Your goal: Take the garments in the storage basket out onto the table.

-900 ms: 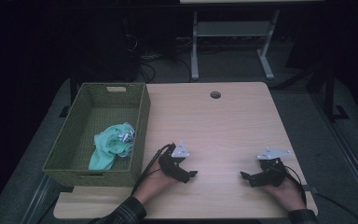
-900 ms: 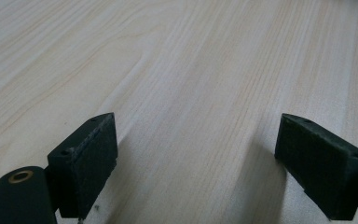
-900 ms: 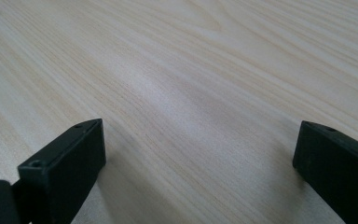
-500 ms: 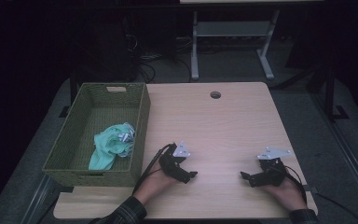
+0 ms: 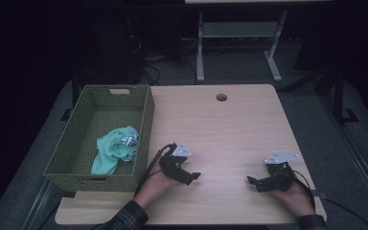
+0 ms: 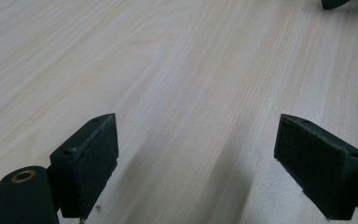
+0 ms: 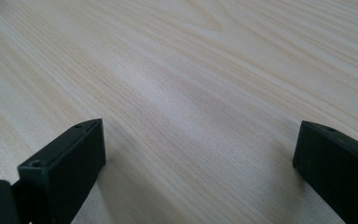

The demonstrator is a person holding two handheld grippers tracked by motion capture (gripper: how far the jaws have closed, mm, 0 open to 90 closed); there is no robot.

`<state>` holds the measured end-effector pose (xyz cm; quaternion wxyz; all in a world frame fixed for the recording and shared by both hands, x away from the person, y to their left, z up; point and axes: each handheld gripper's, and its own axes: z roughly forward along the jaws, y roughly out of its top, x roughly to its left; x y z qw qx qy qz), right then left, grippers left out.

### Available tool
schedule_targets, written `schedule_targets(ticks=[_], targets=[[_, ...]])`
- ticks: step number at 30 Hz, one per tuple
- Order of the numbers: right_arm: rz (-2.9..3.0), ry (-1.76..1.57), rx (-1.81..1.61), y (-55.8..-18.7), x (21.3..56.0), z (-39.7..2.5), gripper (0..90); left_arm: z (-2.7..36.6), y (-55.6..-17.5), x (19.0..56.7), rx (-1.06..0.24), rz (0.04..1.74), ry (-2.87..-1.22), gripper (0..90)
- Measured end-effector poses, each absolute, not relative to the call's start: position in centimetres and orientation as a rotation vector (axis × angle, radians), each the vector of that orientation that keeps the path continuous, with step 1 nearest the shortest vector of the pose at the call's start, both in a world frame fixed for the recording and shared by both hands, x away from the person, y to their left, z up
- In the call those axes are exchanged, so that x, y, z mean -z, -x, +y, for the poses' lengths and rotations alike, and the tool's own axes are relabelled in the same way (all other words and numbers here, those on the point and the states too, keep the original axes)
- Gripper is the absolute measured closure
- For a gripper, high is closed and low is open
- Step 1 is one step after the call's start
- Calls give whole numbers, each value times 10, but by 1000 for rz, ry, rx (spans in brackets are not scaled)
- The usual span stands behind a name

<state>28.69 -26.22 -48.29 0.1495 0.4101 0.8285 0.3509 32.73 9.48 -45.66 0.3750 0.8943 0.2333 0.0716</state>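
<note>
we rest our left gripper (image 5: 188,176) on the table (image 5: 230,129) just beside the green woven basket (image 5: 84,158), at its near right corner, fingers (image 6: 86,163) spread wide with bare wood between them. our right gripper (image 5: 258,183) lies well apart from the basket, near the table's far side from it, fingers (image 7: 65,163) spread too and gripping nothing. a mint-green cloth (image 5: 112,151) lies crumpled inside the basket, toward its near right part.

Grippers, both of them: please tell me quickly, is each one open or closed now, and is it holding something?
Left gripper: open, holding nothing, above the bare table.
Right gripper: open, holding nothing, above the table.
</note>
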Motion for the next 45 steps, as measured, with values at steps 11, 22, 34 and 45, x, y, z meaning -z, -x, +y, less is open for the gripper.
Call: schedule_targets(ticks=[11, 22, 34, 45], targets=[[2380, -1179, -1008, -287, 483, -262, 20, 102, -328, 449, -199, 606, -2281, 131], [2380, -1177, -1008, -287, 483, -262, 20, 105, -328, 444, -199, 608, -2288, 132], [2381, -1177, -1009, -287, 483, -262, 20, 106, -328, 438, -185, 610, -2274, 131], [2382, -1183, -1008, -287, 483, -262, 20, 105, -328, 433, -181, 610, -2284, 132]])
